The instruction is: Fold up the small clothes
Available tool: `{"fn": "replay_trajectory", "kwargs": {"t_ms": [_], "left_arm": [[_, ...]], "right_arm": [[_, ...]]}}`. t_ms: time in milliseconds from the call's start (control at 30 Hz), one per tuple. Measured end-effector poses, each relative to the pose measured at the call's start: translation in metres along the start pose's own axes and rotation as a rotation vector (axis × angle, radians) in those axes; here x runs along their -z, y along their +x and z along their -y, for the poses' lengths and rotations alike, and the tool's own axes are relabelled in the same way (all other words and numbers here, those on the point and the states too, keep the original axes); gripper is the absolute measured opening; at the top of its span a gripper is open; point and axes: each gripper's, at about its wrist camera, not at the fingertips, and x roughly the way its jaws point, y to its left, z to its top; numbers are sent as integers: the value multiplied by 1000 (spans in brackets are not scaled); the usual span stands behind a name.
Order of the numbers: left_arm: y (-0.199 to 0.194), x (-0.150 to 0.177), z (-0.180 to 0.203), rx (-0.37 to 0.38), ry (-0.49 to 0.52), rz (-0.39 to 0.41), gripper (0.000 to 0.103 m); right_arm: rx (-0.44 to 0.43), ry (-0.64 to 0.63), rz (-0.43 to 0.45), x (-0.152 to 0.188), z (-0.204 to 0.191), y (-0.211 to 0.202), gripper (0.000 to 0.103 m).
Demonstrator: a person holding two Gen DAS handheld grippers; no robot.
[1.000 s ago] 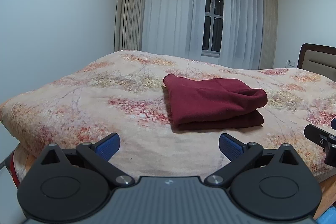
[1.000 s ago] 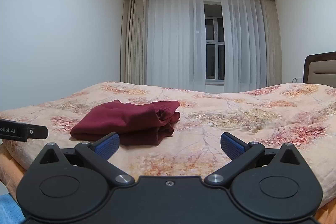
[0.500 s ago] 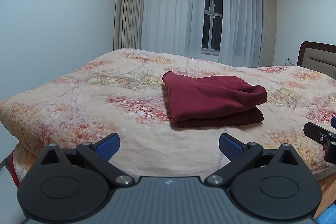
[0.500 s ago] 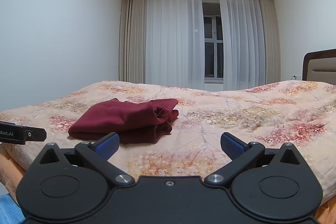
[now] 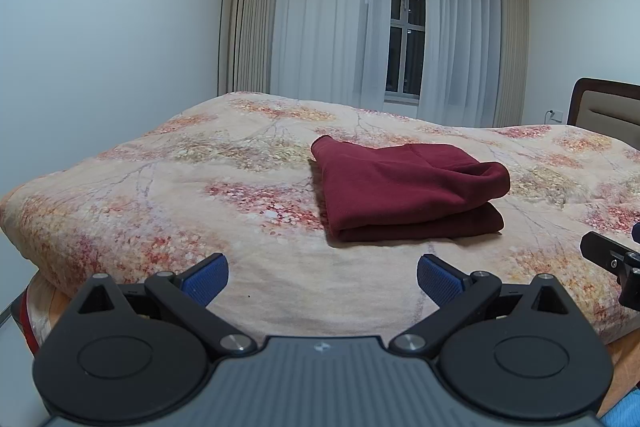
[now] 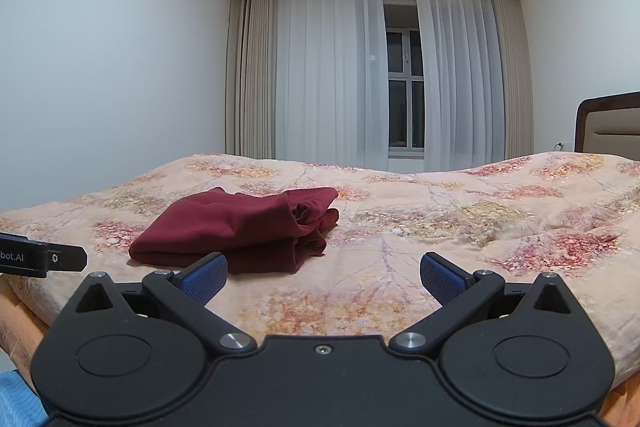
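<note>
Lying folded on the floral bedcover, the dark red garment sits in the middle of the left wrist frame, above and apart from the left gripper, whose blue pads are spread wide and hold nothing. In the right wrist frame it lies center-left, beyond the right gripper, also spread and empty.

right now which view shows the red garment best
Left wrist: the garment lies central, its folded top and stacked front edge unobstructed. The right wrist view sees it lower and to the left, bunched end facing the camera, near edge partly behind a finger.
</note>
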Motion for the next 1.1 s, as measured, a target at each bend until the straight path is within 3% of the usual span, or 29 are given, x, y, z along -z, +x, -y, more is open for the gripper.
{"fn": "replay_trajectory", "kwargs": {"t_ms": [1100], "left_arm": [[-2, 1, -3, -5, -9, -6, 103]], "right_arm": [[-1, 1, -1, 0, 0, 0, 102]]}}
